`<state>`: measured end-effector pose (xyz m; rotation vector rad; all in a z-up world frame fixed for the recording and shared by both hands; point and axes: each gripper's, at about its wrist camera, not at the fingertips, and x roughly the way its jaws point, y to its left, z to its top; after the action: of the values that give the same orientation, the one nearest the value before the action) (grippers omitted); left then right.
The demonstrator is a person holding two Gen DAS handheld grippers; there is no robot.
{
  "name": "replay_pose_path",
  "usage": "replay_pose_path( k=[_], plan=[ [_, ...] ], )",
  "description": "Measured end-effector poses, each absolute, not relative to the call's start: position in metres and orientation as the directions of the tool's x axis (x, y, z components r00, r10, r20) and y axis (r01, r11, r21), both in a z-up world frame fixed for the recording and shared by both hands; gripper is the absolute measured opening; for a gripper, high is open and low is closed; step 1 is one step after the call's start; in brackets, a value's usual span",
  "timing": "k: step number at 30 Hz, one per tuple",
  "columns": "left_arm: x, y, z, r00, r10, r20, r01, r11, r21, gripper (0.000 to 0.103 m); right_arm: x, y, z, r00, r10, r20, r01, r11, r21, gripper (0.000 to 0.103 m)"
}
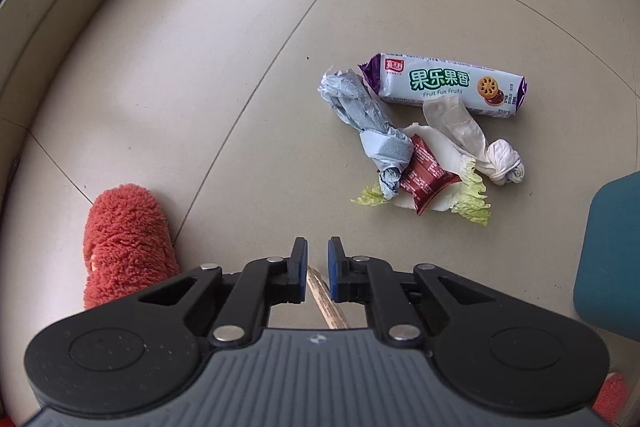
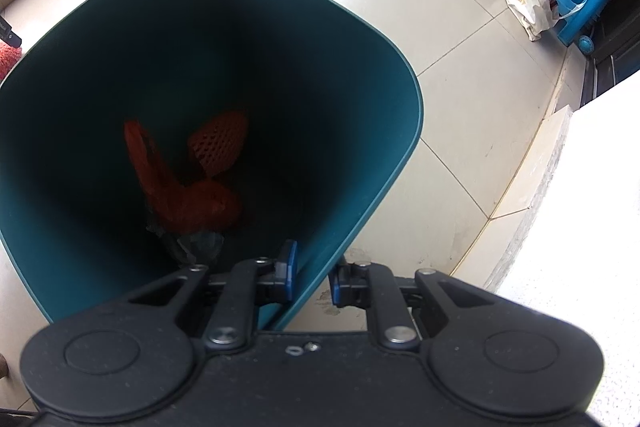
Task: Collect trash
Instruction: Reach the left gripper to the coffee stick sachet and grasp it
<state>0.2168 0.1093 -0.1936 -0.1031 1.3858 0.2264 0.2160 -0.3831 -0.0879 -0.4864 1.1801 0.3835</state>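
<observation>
So far we've got orange netting [image 2: 188,183] in the teal bin [image 2: 360,75], whose rim our right gripper [image 2: 312,277] pinches. Left gripper [image 1: 317,267], jaws narrow, grips a wooden stick [image 1: 325,301]. Pile left on floor: cookie pack [image 1: 448,85] reading "Fruit Fun Fruity", blue tissue [image 1: 368,123], etc.

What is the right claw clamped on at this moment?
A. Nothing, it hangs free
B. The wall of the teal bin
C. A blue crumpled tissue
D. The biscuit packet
B: in the right wrist view the right claw straddles the teal bin wall at its rim, one finger inside, one outside.
</observation>
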Motion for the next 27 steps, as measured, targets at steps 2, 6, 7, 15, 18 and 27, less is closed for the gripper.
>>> replay_pose_path(
  k=[2, 6, 7, 15, 18, 27],
  plan=[
    [0.214, 0.108, -0.206, 0.143, 0.068, -0.987, -0.225, 0.974, 0.035, 0.010, 0.216, -0.383, -0.088, 0.338, 0.032, -0.941, -0.527, 0.834, -0.161, 0.016],
    [0.203, 0.103, -0.245, 0.068, 0.013, -0.998, -0.294, 0.956, -0.008, 0.034, 0.216, -0.379, -0.088, 0.338, 0.022, -0.941, -0.534, 0.828, -0.172, 0.016],
    [0.198, 0.101, -0.255, 0.059, 0.007, -0.998, -0.312, 0.950, -0.012, 0.047, 0.216, -0.378, -0.087, 0.338, 0.020, -0.941, -0.535, 0.826, -0.175, 0.016],
    [0.168, 0.085, -0.320, -0.040, -0.011, -0.999, -0.396, 0.918, 0.006, 0.067, 0.214, -0.371, -0.086, 0.343, 0.009, -0.939, -0.540, 0.820, -0.189, 0.016],
    [0.162, 0.087, -0.331, -0.049, -0.029, -0.998, -0.434, 0.901, -0.005, 0.067, 0.214, -0.368, -0.086, 0.345, 0.007, -0.939, -0.542, 0.817, -0.193, 0.016],
    [0.147, 0.087, -0.350, -0.052, -0.068, -0.996, -0.490, 0.871, -0.033, 0.052, 0.213, -0.367, -0.087, 0.347, 0.006, -0.938, -0.542, 0.817, -0.196, 0.016]
  ],
)
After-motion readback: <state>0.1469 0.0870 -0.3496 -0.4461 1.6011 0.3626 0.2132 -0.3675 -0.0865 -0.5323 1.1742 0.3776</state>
